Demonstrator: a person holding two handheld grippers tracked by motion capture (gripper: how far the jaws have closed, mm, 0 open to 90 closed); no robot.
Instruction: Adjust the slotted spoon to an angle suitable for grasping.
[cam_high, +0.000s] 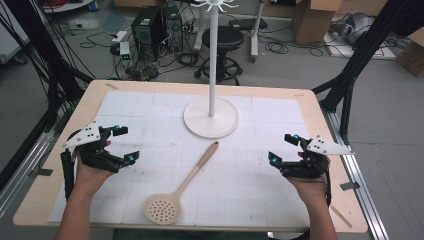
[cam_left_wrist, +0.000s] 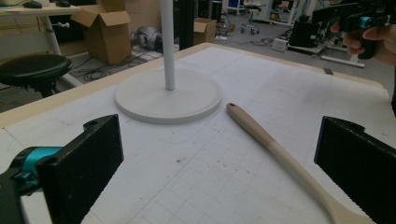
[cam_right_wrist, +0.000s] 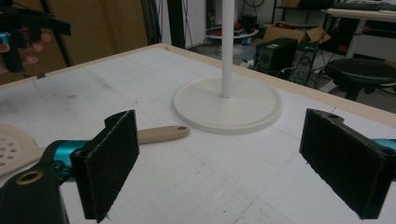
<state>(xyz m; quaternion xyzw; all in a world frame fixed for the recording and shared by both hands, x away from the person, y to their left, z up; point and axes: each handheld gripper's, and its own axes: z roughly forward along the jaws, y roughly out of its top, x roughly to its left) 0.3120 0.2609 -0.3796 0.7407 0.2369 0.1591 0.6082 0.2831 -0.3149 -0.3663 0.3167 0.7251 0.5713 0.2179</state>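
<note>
Though held wide, both grippers unlabelled, empty.

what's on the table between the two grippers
The skimmer lies between the left gripper and the right gripper, its handle angled toward the stand base. The rest is bare mat. The high view shows this.

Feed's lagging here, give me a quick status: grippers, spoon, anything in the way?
Left gripper open, empty. Right gripper open, empty. Beige perforated skimmer spoon flat on the mat between them, untouched. White round-based stand behind its handle tip, apart.
</note>
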